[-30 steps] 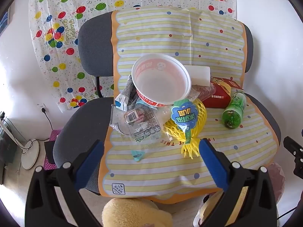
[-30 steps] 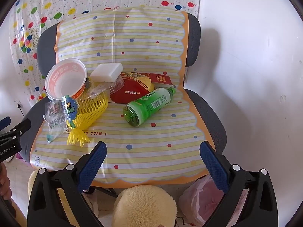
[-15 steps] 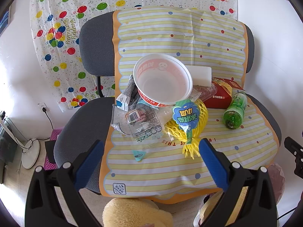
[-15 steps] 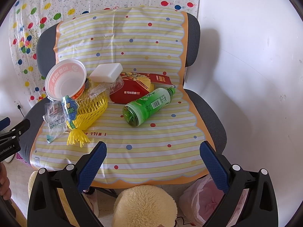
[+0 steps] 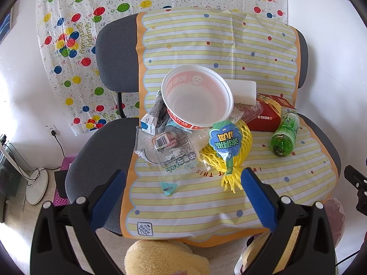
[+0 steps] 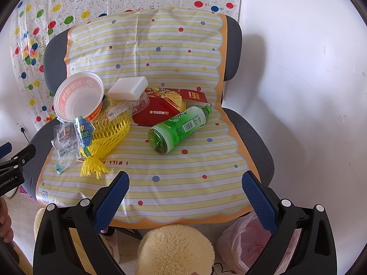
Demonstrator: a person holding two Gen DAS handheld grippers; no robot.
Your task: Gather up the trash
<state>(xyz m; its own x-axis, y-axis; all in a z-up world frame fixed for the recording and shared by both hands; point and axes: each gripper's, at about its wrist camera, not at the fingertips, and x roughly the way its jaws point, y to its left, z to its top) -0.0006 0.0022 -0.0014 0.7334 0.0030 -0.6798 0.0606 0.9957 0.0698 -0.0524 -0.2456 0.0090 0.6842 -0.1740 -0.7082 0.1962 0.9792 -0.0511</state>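
a: since a second ago almost nothing has moved; the left view has crept slightly nearer the chair, and the trash lies as it did.

b: and the grippers?

a: the left gripper (image 5: 183,183) is spread wide with nothing between its blue pads, and so is the right gripper (image 6: 184,184). both hover off the front edge of the seat.

b: where is the trash?

a: piled on the striped cover (image 6: 174,183) over the grey chair (image 5: 91,160). the noodle bowl (image 5: 197,96) sits tilted on top of the clear wrappers (image 5: 169,146), which it partly hides. a small blue-and-white carton (image 5: 148,123) pokes out beside it. the yellow net bag (image 6: 107,135) lies just right of the wrappers, its label covering part of it. the white block (image 6: 129,88) rests behind, against the red box (image 6: 160,112), whose left end is hidden by crumpled clear plastic. the green bottle (image 6: 177,128) lies on its side, touching the box.

b: anything cut off?

a: the pink-lined bin (image 6: 243,243) on the floor is half hidden behind the right finger. a fuzzy yellow thing (image 6: 174,249) at the bottom edge i cannot identify.
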